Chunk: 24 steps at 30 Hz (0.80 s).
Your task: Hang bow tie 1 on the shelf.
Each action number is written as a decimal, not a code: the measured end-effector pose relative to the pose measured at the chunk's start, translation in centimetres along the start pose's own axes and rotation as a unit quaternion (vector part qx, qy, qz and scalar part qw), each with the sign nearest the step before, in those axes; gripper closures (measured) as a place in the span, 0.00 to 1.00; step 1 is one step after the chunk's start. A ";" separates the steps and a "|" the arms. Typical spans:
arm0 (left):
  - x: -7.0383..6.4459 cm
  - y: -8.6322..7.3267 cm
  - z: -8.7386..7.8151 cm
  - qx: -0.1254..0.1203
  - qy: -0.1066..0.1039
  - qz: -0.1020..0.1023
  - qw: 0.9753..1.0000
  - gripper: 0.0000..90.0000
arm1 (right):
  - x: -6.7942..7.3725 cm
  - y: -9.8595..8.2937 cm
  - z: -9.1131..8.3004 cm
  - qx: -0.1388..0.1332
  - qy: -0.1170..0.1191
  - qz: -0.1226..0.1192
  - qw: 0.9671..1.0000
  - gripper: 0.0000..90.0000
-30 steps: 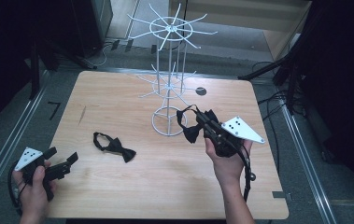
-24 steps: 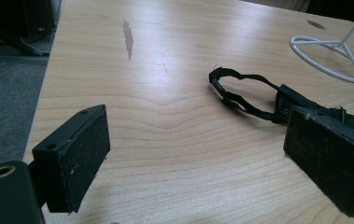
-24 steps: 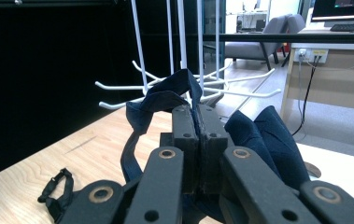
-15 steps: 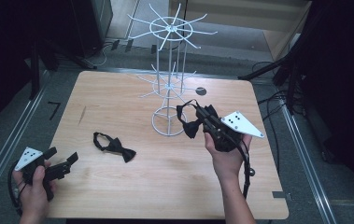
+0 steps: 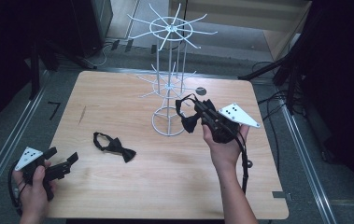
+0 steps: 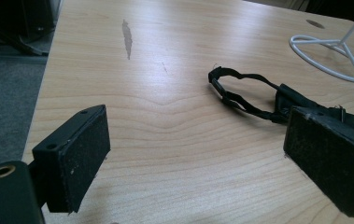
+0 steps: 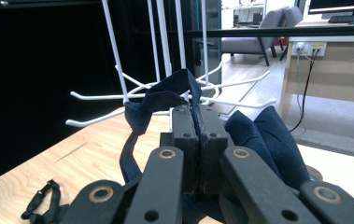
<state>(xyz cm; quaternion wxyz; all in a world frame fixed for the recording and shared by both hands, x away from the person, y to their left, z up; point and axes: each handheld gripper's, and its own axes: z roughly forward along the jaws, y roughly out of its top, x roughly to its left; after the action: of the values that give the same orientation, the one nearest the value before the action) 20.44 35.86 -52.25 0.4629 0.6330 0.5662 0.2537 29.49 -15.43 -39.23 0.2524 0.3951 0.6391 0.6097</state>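
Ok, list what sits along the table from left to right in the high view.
Left hand-held gripper → bow tie lying on the table → white wire rack → bow tie held in the right hand-held gripper → right hand-held gripper.

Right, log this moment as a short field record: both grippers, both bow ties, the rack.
right gripper: shut on a dark bow tie, held up beside the rack
held bow tie strap: loops free, not on any hook
left gripper: open, low over the near left of the table, holding nothing
second bow tie: flat on the table, strap spread, just ahead of the left gripper
white wire rack: upright at the table's far middle, two tiers of hooks, none visibly carrying anything
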 end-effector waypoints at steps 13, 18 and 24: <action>0.0 0.0 0.0 -0.001 -0.001 -0.001 1.000 0.09 | -0.7 -0.3 1.8 0.013 -0.003 0.010 1.000 0.99; 0.0 0.0 0.0 0.000 -0.001 0.001 1.000 0.09 | -1.0 -0.8 2.4 0.017 -0.008 0.013 1.000 0.99; 0.0 0.0 0.0 0.000 -0.001 0.002 1.000 0.09 | -1.2 -1.6 3.1 0.028 -0.011 0.016 0.999 0.99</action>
<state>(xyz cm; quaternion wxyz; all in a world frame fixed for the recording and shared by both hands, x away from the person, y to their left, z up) 20.46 35.89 -52.24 0.4628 0.6346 0.5646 0.2537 32.33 -14.55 -41.39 0.2385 0.4192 0.6465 0.5911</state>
